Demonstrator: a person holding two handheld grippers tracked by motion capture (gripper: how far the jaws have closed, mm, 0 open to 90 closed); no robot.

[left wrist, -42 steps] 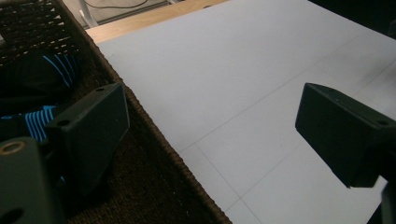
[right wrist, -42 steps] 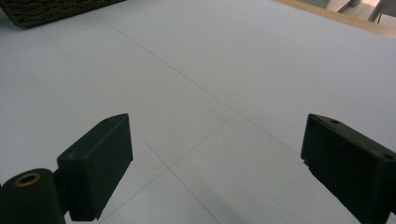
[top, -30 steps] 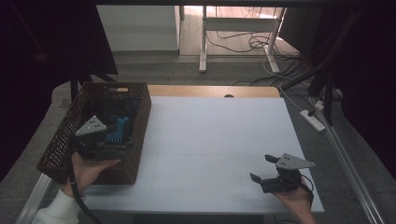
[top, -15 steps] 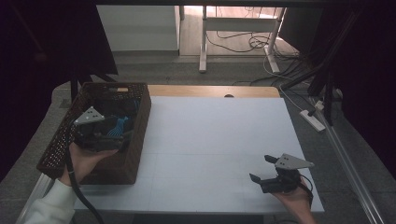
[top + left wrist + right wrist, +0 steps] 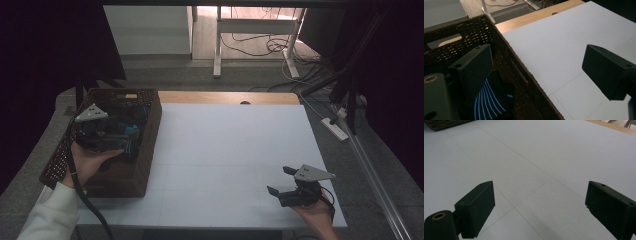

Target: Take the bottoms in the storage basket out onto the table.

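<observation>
**Left gripper over the basket, right gripper idle on the white table**

High view: a white table top [image 5: 230,160] scored by thin grid lines, with a strip of bare wood along the far edge. Grey floor beyond, white desk legs and loose cables at 12 o'clock, a power strip at 3 o'clock, dark curtains either side. At 9 o'clock on the table, a dark brown woven basket [image 5: 150,145], long side running away from the person. Over the basket's middle, the left gripper [image 5: 127,135], held in a hand with a pale sleeve, grey three-cornered plate on top. Beneath it in the basket, a dark thing with blue stripes [image 5: 131,145], hard to identify. At 5 o'clock, well apart from the basket, the right gripper [image 5: 281,181], low over bare table, jaws spread and gripping nothing.

Left gripper view: jaws wide apart, one inside the basket, the other out over the white surface, the basket's woven wall [image 5: 524,75] running between them. At 7 o'clock, below the inner jaw, the striped dark thing [image 5: 490,100] lying on the basket floor; contact with the jaw not clear. A handle slot in the far wall at 10 o'clock.

Right gripper view: both jaws parted over plain white table [image 5: 536,157], grid lines crossing between them. A corner of the basket [image 5: 446,123] at 11 o'clock.
</observation>
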